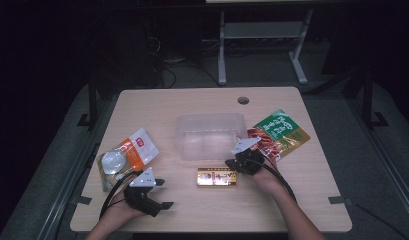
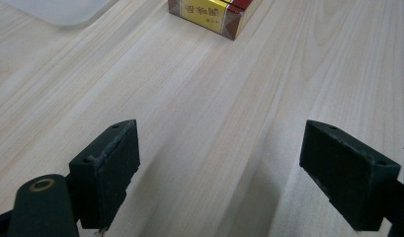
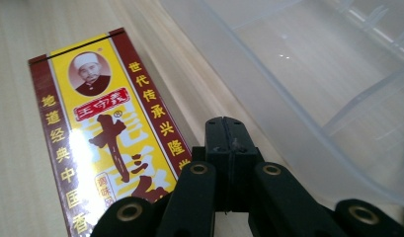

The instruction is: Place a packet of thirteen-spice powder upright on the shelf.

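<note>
A yellow and dark red box lies flat on the wooden table, near the front middle. My right gripper is shut with nothing in it, its tip just right of the box and in front of the clear plastic container. My left gripper rests at the front left with its jaws wide open over bare wood, apart from the box.
A white and orange packet with a round white item lies at the left. A green and orange snack bag lies at the right, behind my right hand. A round hole sits near the table's far edge.
</note>
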### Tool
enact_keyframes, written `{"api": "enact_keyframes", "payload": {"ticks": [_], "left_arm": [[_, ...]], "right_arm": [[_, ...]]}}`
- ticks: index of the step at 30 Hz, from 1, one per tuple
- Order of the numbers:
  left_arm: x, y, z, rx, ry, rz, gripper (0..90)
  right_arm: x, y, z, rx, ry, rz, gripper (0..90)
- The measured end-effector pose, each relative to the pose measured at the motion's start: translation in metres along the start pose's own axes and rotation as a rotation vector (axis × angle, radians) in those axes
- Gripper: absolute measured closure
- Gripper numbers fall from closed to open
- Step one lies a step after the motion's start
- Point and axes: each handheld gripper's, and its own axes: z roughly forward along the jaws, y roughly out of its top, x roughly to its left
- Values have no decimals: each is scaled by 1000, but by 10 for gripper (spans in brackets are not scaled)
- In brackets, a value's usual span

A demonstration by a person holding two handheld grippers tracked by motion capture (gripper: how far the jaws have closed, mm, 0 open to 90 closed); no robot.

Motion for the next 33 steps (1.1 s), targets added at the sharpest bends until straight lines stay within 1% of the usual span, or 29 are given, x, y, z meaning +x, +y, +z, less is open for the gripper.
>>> {"api": "enact_keyframes", "payload": {"ticks": [1,5,11,13,16,17,18,19,23,24,25,26,28,29,30,33], "left_arm": [[0,0,0,0,0,0,149],[-1,-1,0,-7,-4,-6,149],[-2,0,0,1,-8,6,149],[-3,0,1,-4,-9,6,150],[-4,0,2,-7,-10,5,150],[-4,0,2,-5,-11,7,149],[-4,0,2,-4,-10,9,150],[-4,0,2,-5,-10,8,150],[-4,0,1,-5,-7,7,150],[-4,0,1,-7,-7,4,149],[-4,-1,1,-8,-7,5,150],[-4,-1,1,-8,-8,5,150],[-4,0,1,-6,-8,6,150],[-4,0,1,-6,-9,5,150],[-4,0,1,-7,-9,7,149],[-5,0,1,-11,-9,9,149]], "right_arm": [[0,-1,-1,2,3,-6,899],[2,-3,-3,7,18,-3,899],[6,-8,-10,16,36,-1,899],[9,-9,-13,21,45,8,899],[14,-11,-18,34,45,-15,899],[16,-13,-20,29,48,-7,899],[17,-14,-22,32,45,-16,899],[18,-15,-23,37,45,-9,899],[22,-20,-29,45,47,-16,899],[24,-23,-32,50,54,-5,899],[24,-25,-33,51,54,-14,898],[26,-27,-34,51,61,-5,898],[26,-29,-35,50,66,-7,899],[28,-30,-36,51,73,3,898],[31,-32,-39,52,75,-1,898],[35,-34,-41,50,80,-3,898]]}}
